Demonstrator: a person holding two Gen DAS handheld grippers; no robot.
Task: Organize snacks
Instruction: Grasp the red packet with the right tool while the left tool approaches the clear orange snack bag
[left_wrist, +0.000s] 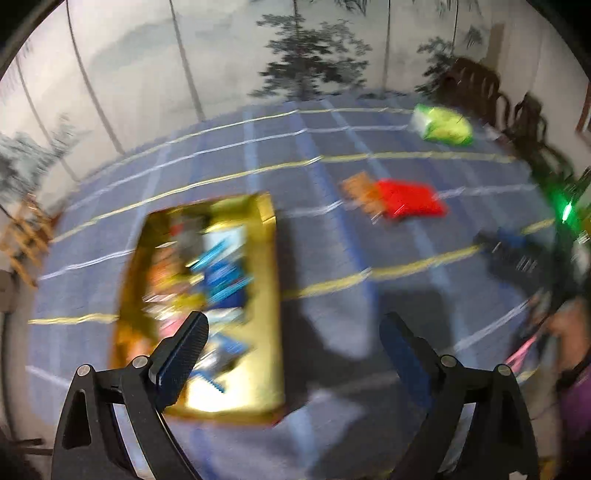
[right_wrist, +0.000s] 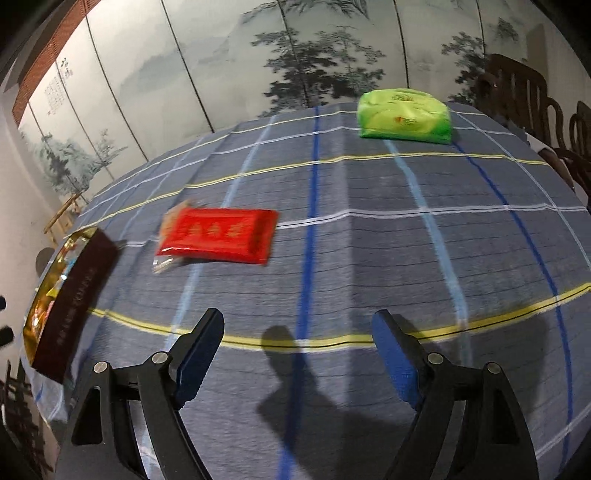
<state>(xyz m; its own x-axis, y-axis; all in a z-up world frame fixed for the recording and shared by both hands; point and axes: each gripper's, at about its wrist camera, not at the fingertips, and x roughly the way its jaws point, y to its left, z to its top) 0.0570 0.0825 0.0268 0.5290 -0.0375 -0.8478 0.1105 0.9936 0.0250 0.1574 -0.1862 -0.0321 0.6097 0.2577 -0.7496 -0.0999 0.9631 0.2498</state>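
**Over the plaid tablecloth: both grippers empty, snacks partly boxed**

Below the left gripper, jaws spread wide, nothing between them. Left finger overlaps the near end of the gold box; box is full of mixed snack packets, too blurred to identify. Whole left view is motion-smeared.

Ahead and right of it: red packet on the blue plaid tablecloth, an orange wrapper touching its left end. Farther right, near the table's far edge: green packet. Dark blurred shape at far right, likely the other gripper; can't tell.

Right gripper: released, holding nothing, only bare cloth and its own shadow between the fingers. Box sits at its far left, dark red side wall facing the camera. Ahead-left: red packet, well apart from the box. Farthest, ahead-right: green packet, lying flat. Behind the table: painted folding screen, dark wooden chairs at right.
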